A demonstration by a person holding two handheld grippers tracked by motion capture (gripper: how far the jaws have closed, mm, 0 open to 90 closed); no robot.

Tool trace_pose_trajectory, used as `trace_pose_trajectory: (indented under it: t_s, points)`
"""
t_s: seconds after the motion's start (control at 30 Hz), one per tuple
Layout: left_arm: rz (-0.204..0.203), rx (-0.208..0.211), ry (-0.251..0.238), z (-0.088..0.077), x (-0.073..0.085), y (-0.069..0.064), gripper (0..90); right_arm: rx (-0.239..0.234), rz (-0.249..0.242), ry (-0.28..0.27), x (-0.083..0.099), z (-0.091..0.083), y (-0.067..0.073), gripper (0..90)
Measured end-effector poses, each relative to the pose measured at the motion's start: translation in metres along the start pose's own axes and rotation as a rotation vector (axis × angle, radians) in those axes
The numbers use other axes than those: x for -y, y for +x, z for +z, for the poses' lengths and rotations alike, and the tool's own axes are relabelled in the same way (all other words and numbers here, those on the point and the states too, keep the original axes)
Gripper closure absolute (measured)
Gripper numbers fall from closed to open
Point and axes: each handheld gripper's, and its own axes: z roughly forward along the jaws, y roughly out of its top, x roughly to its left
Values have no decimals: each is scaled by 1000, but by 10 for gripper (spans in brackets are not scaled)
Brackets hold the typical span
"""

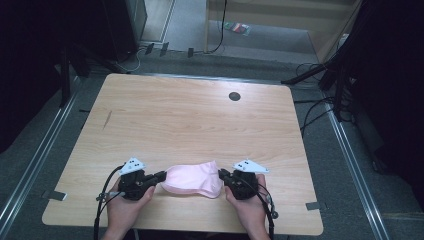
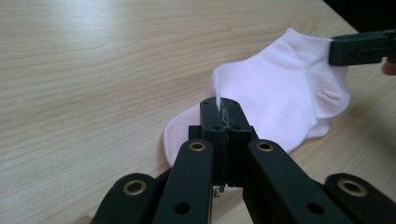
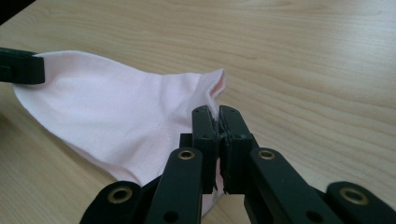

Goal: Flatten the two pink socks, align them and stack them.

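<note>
Pink sock (image 1: 192, 180) sits near the table's (image 1: 200, 115) front edge, about midway along it, stretched out between my two grippers. My left gripper (image 1: 161, 176) has its jaws pressed together on one end of the sock, with a thin fold of fabric sticking up between the pads in the left gripper view. My right gripper (image 1: 221, 174) is pinching the other end the same way, jaws clamped tight on the edge. My hands are close to the front edge, one on either side of the sock.
</note>
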Motion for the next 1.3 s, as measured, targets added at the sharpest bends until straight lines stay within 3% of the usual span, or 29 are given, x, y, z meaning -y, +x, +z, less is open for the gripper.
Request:
trace_pose_trajectory:
  t_s: [0.17, 0.33, 0.47, 0.73, 0.8, 0.93, 1.1, 1.17, 1.2, 1.23, 1.3]
  points:
    - [-23, -5, 23, 4, 5, 4, 900, 12, -27, 17, 5, 4, 2, 868]
    - [-6, -55, 33, 7, 9, 4, 900, 1, -17, 22, 9, 9, 3, 868]
    - [-14, -57, 42, 9, 11, 7, 900, 5, -34, 25, 10, 12, 4, 868]
    - [18, -76, 24, 12, 11, 2, 900, 10, -27, 35, 14, 16, 3, 867]
    - [41, -86, 38, 14, 10, 0, 900, 5, -26, 27, 12, 14, 3, 866]
    - [32, -85, 74, 20, 13, 1, 900, 8, -32, 42, 13, 15, 3, 865]
    - [32, -96, 74, 21, 13, 3, 900, 6, -35, 71, 16, 20, 0, 862]
    - [25, -94, 64, 20, 14, 4, 878, -10, -33, 86, 15, 21, -3, 823]
    - [27, -87, 57, 18, 13, 4, 834, -11, -28, 77, 15, 20, -4, 759]
    - [26, -87, 27, 15, 13, 3, 760, -4, -21, 55, 14, 18, -4, 654]
    - [15, -81, -14, 8, 11, 4, 684, -18, 4, 18, 13, 12, -5, 611]
